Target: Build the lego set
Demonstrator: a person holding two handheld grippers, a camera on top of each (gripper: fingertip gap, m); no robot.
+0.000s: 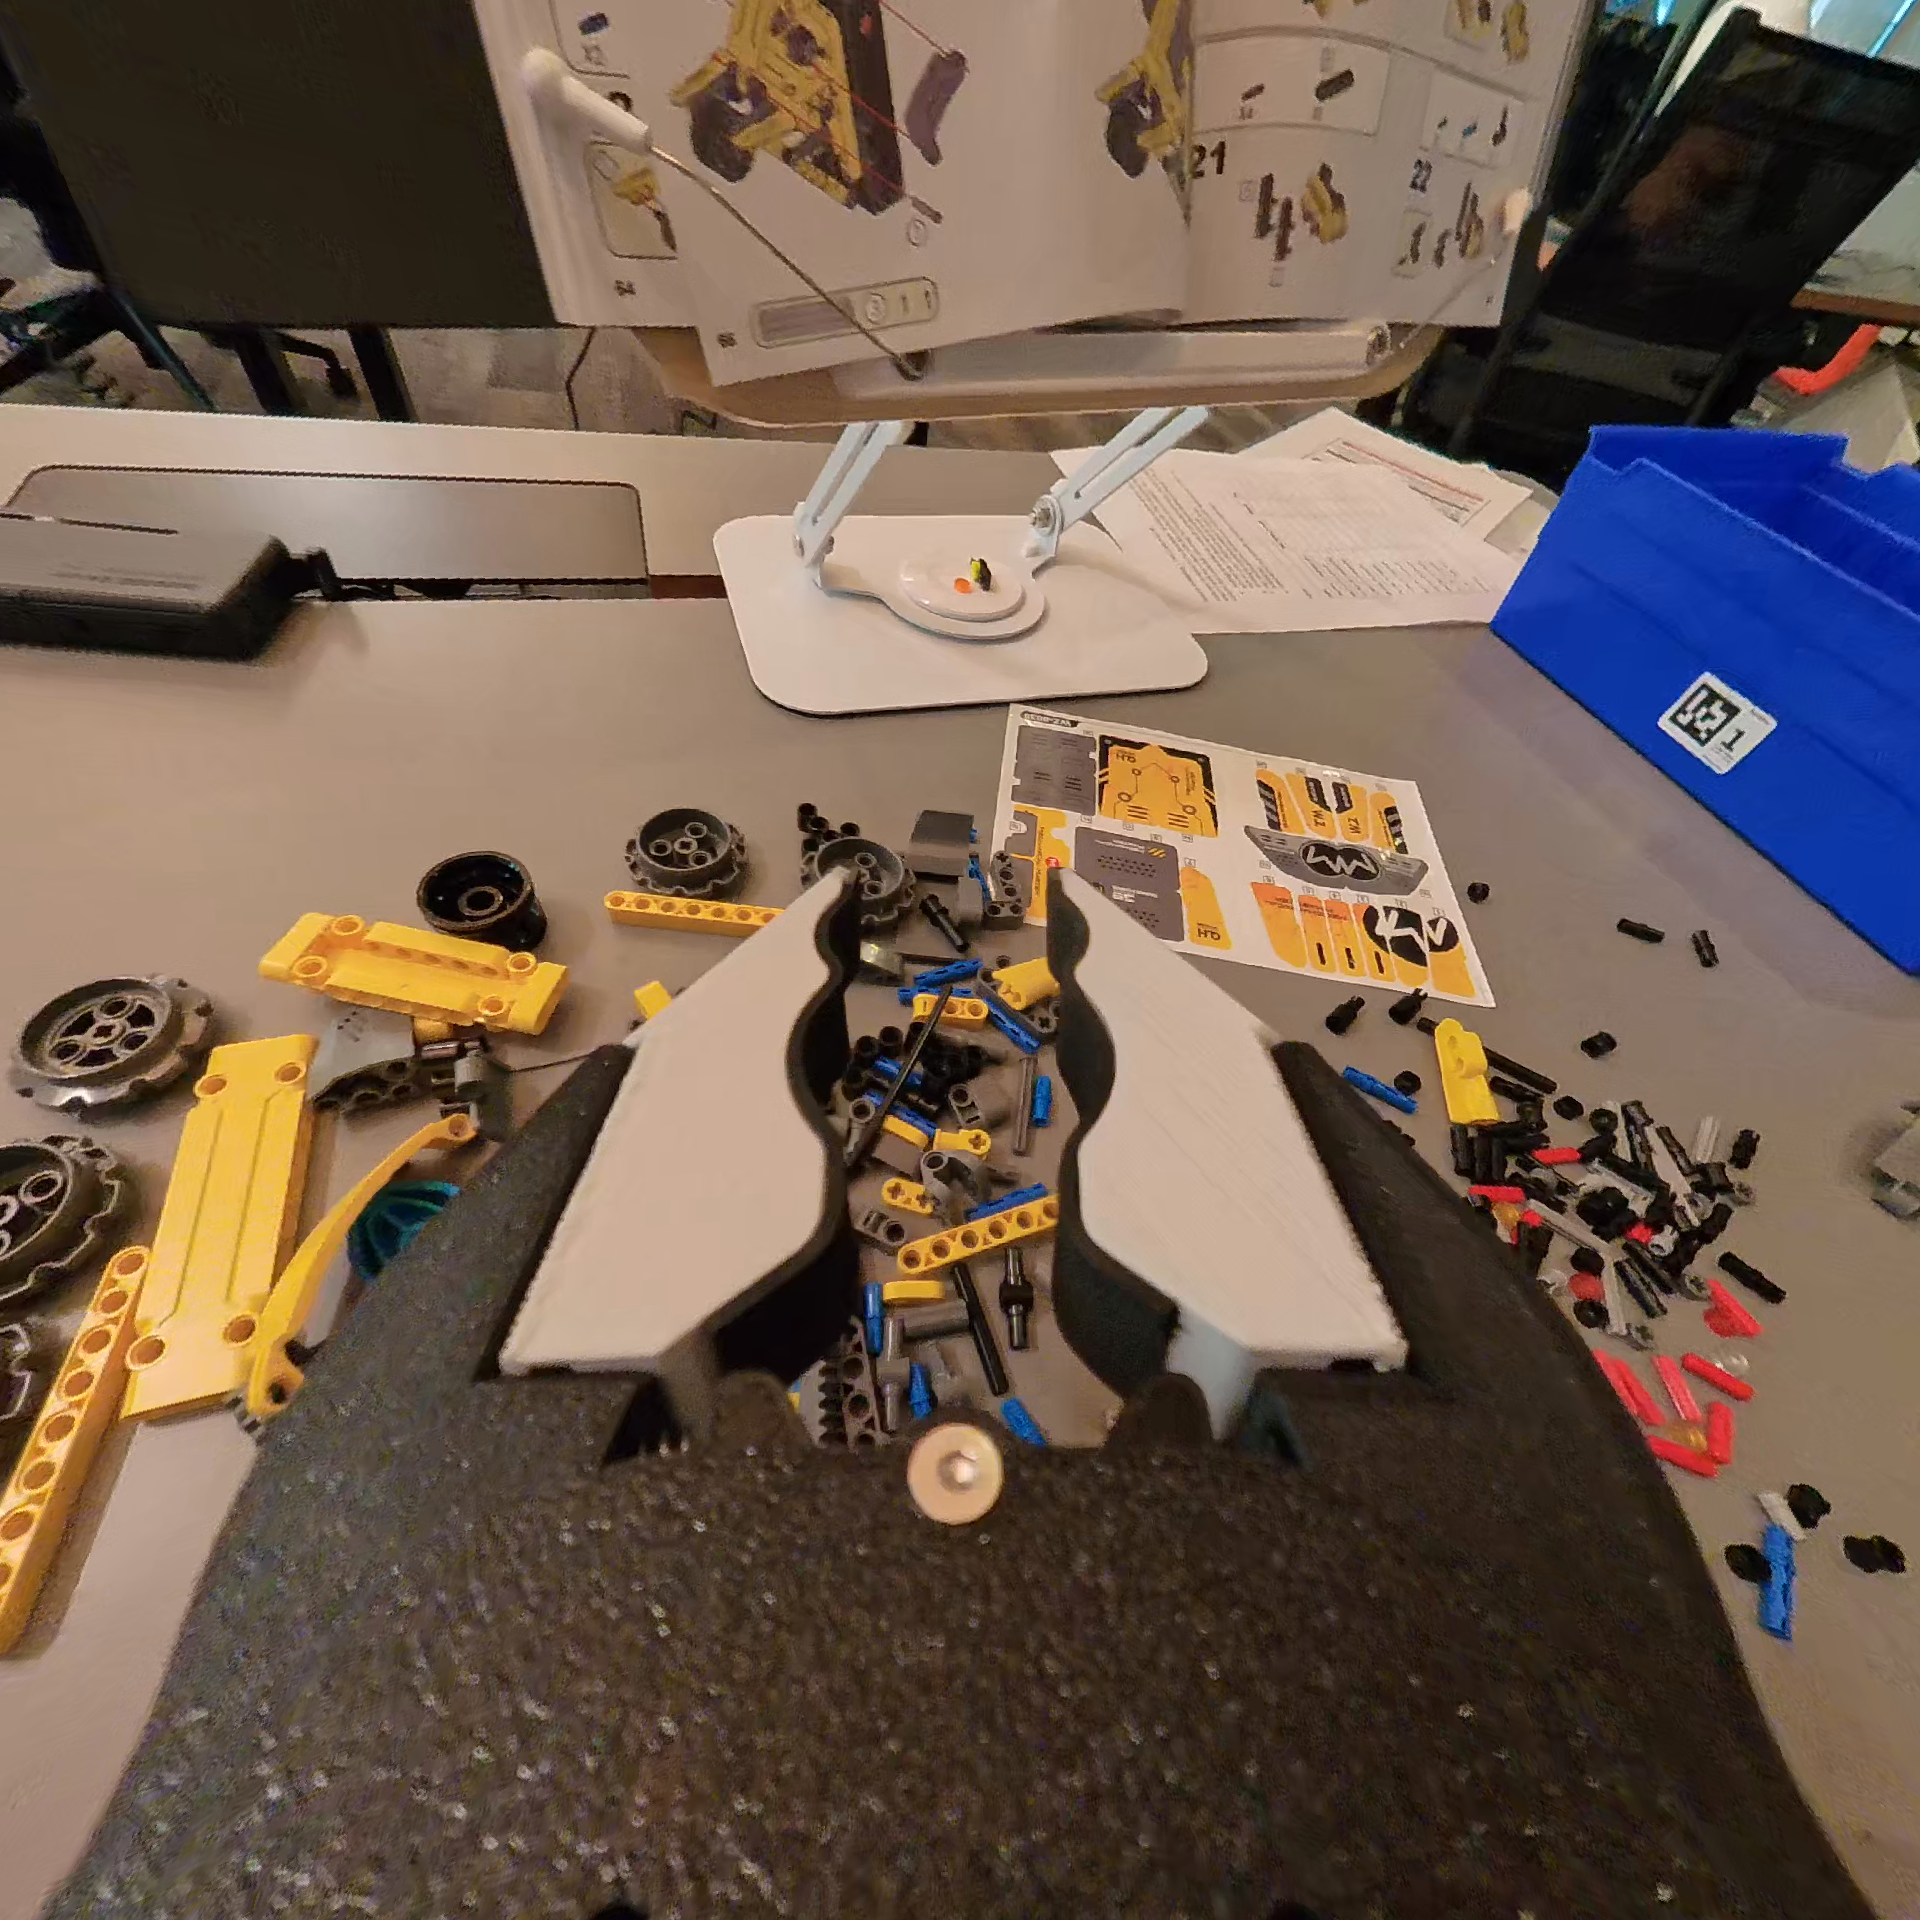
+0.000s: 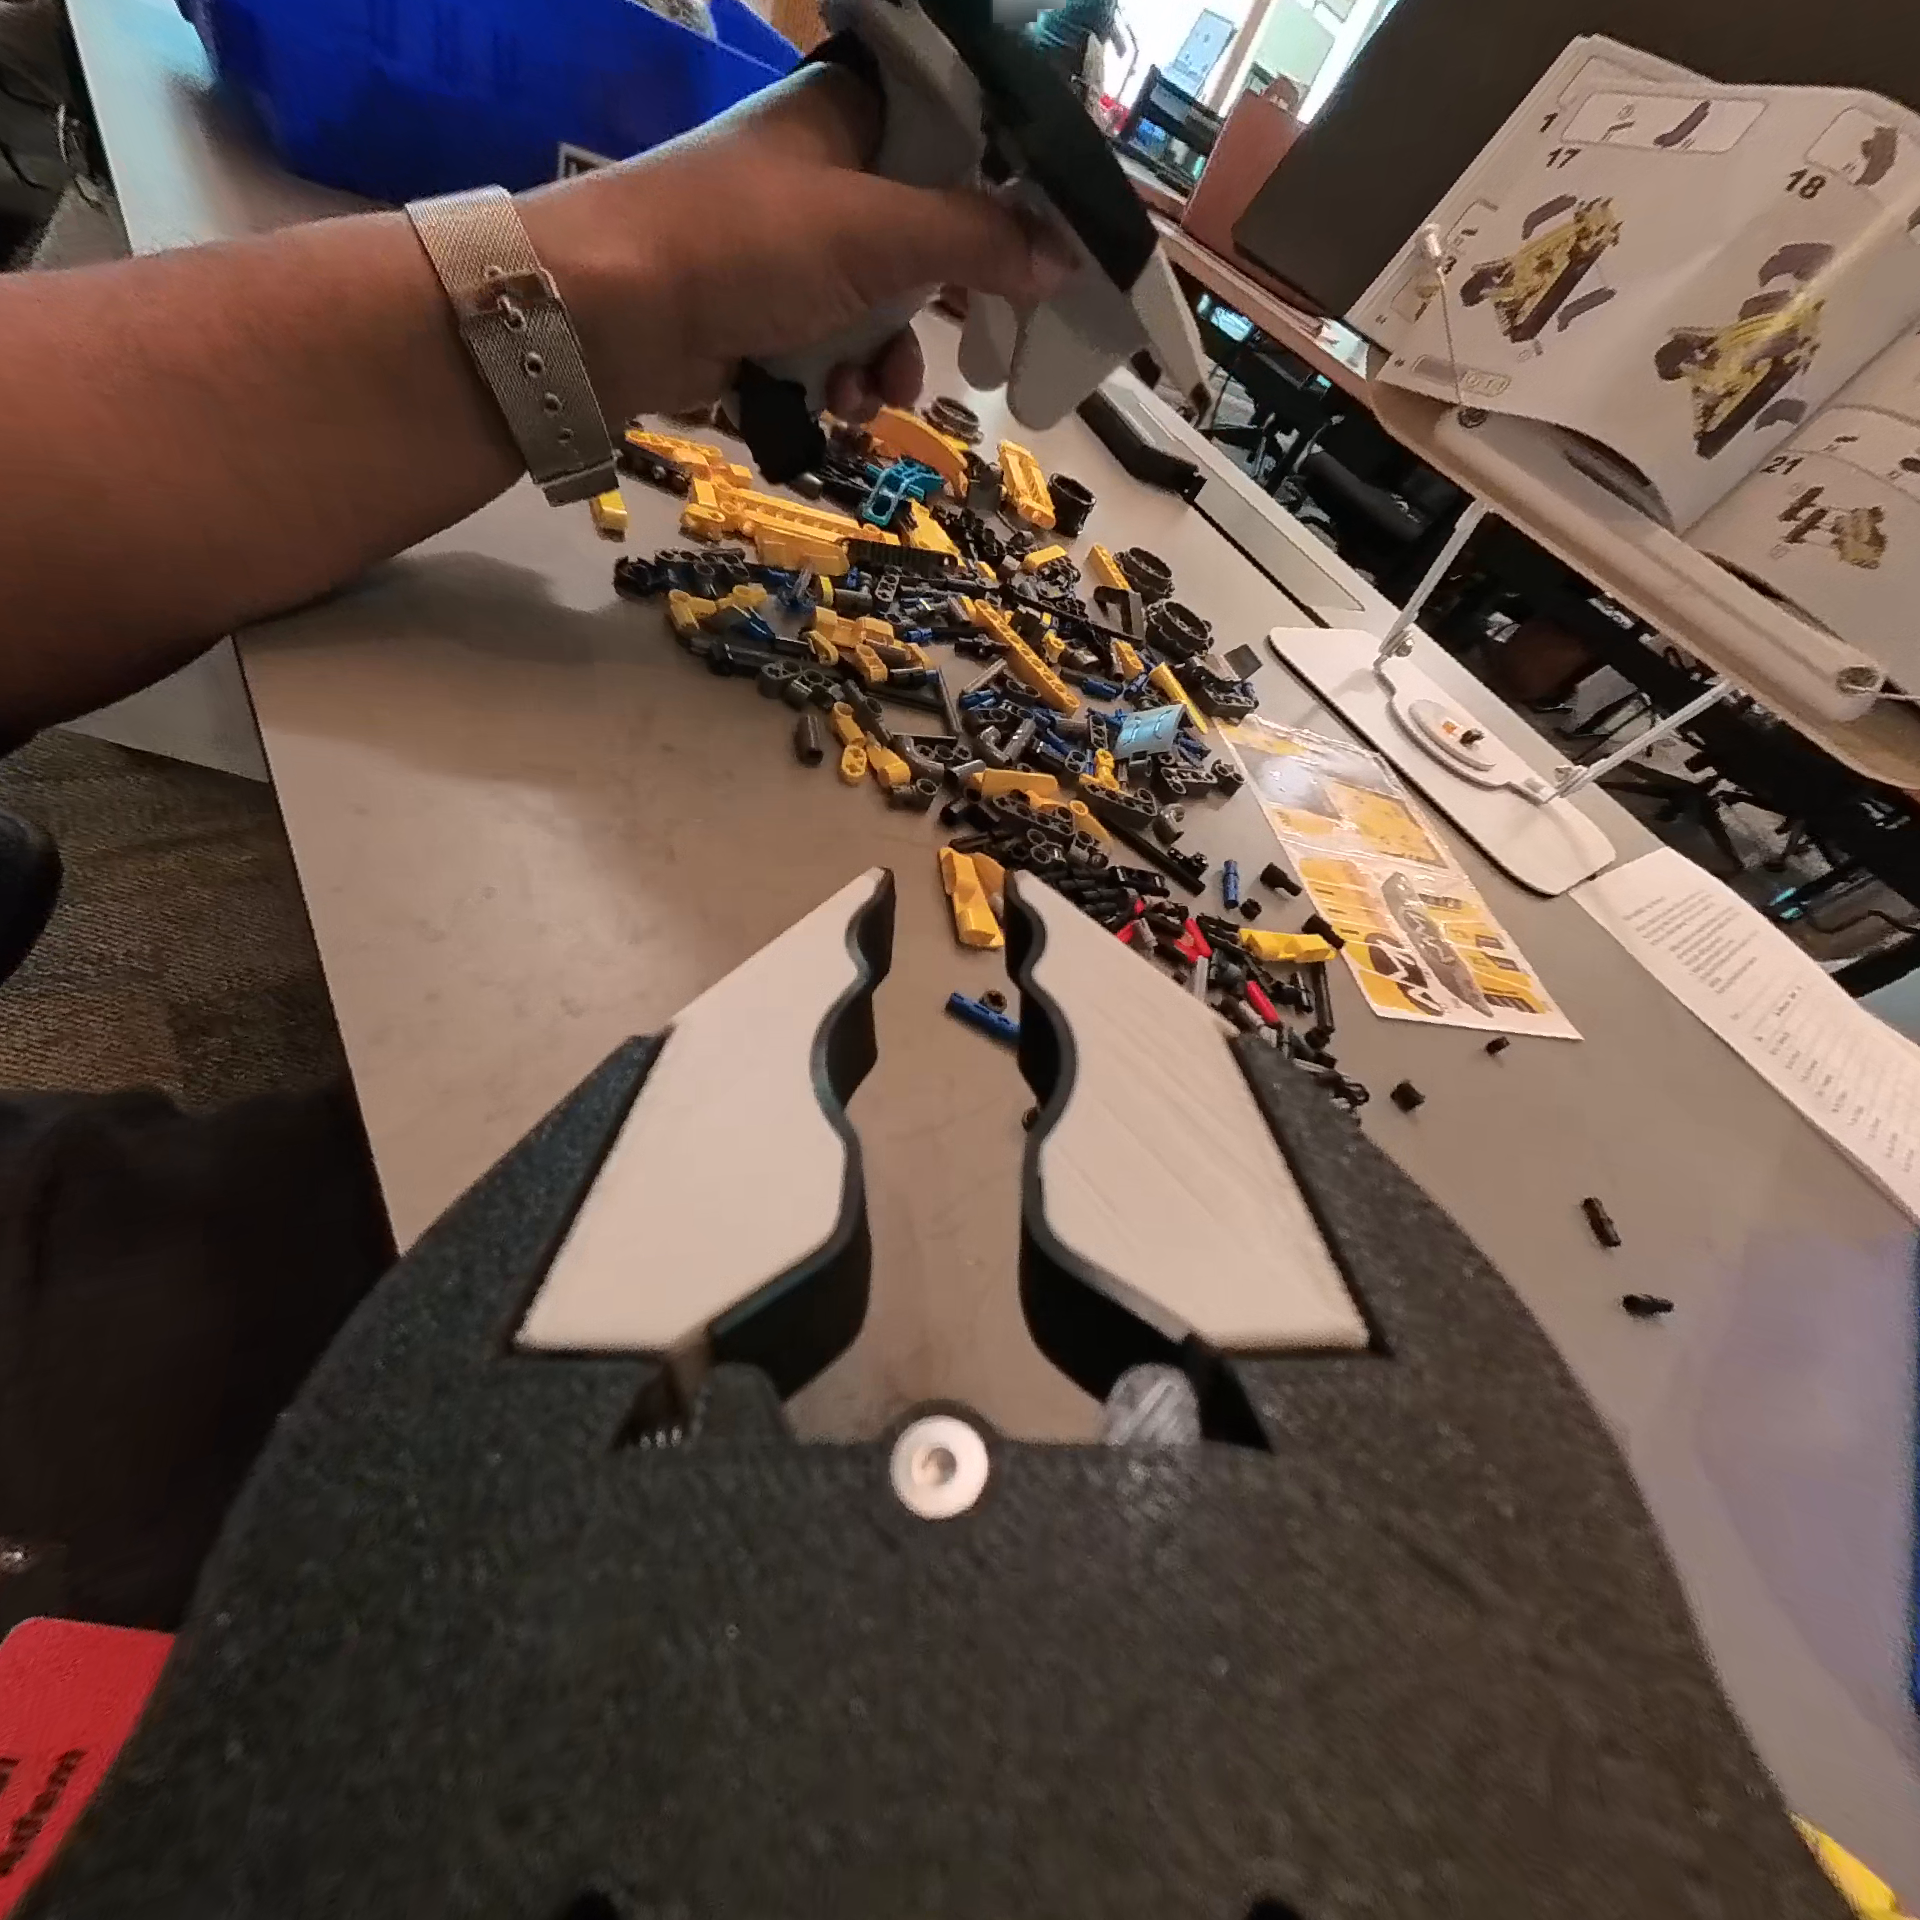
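Observation:
My left gripper (image 1: 951, 883) is open and empty, hovering over a pile of small yellow, black, blue and grey building-toy parts (image 1: 956, 1164) on the grey table (image 1: 520, 748). A long yellow holed beam (image 1: 977, 1236) lies between its fingers below. My right gripper (image 2: 948, 883) is open and empty, low over the table near a yellow part (image 2: 971, 894) and a blue pin (image 2: 982, 1013). The same pile (image 2: 935, 665) spreads beyond it. A person's hand holds the left gripper (image 2: 1081, 343) above the pile's far side in the right wrist view.
A sticker sheet (image 1: 1236, 852) lies right of the pile. An open instruction booklet (image 1: 1039, 156) rests on a white stand (image 1: 966, 613). A blue bin (image 1: 1745, 644) sits at right, wheels (image 1: 109, 1039) and yellow panels (image 1: 223, 1216) at left, red and black pins (image 1: 1631, 1205) at right. There is about 25 cm between the tips of the two grippers. The blue pin (image 2: 982, 1013) sits 7 cm or so from the ends of my right fingers. It turns up in the left wrist view (image 1: 1784, 1589) as well.

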